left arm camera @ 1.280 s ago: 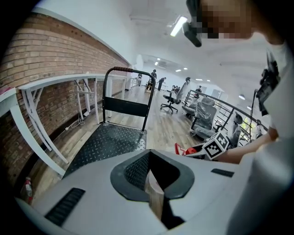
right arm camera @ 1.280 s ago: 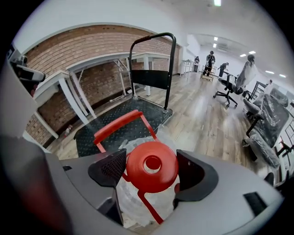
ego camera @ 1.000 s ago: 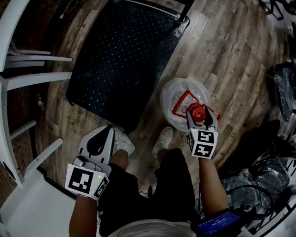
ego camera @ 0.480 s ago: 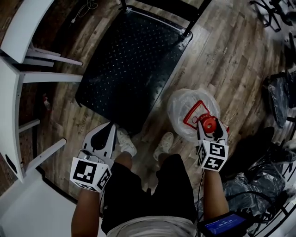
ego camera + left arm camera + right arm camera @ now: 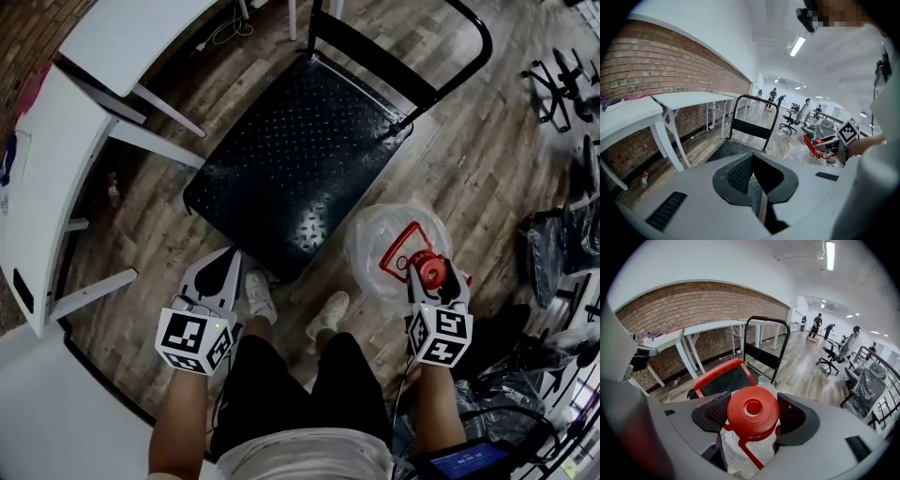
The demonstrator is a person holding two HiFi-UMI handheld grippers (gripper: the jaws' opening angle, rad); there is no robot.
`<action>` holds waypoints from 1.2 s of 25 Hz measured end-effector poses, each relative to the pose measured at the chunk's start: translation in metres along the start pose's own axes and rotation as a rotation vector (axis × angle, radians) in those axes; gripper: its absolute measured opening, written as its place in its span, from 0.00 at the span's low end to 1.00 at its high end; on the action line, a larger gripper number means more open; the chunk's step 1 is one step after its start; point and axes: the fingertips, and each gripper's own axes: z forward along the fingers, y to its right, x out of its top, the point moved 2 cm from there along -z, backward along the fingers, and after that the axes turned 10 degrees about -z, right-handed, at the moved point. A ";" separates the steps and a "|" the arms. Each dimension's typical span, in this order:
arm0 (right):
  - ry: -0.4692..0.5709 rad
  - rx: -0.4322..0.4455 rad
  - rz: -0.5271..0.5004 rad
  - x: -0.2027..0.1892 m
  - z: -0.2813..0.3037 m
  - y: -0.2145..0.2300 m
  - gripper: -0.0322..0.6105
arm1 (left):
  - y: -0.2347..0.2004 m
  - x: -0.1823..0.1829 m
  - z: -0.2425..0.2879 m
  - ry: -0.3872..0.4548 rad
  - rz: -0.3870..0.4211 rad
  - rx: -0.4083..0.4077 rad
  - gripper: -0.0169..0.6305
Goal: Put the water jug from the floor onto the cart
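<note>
The water jug [image 5: 386, 251] is clear plastic with a red cap [image 5: 752, 410] and a red carry handle [image 5: 716, 374]. My right gripper [image 5: 432, 275] is shut on its neck just under the cap and holds it up beside the person's right leg. The jug [image 5: 804, 151] also shows at the right of the left gripper view. The cart [image 5: 298, 161] is a black studded platform with a black push handle [image 5: 405, 45], straight ahead of the feet. My left gripper [image 5: 224, 271] is shut with nothing in it, near the cart's front corner, and points toward the cart [image 5: 727, 150].
White tables [image 5: 58, 184] stand along the brick wall at the left. Office chairs [image 5: 555, 82] and black bags [image 5: 561, 246] crowd the right side. The person's shoes [image 5: 255, 294] stand just in front of the cart's near edge. A small bottle [image 5: 112, 187] lies under the table.
Both grippers have come up and the jug has risen with the right one. The view has tilted forward, so the cart's push handle now shows.
</note>
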 end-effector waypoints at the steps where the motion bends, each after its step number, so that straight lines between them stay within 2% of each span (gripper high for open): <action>1: 0.012 0.018 -0.013 0.012 0.000 -0.007 0.53 | -0.007 0.000 -0.007 0.006 -0.004 0.016 0.03; 8: 0.085 0.154 -0.081 0.078 0.010 -0.070 0.53 | -0.062 0.005 -0.047 0.054 -0.052 0.121 0.03; 15: 0.111 0.273 -0.156 0.120 0.048 -0.146 0.53 | -0.113 -0.005 -0.084 0.074 -0.118 0.212 0.03; 23: 0.077 0.354 -0.248 0.132 0.091 -0.220 0.53 | -0.156 -0.024 -0.110 0.070 -0.190 0.278 0.03; 30: 0.051 0.386 -0.316 0.132 0.108 -0.262 0.53 | -0.184 -0.036 -0.130 0.064 -0.231 0.319 0.02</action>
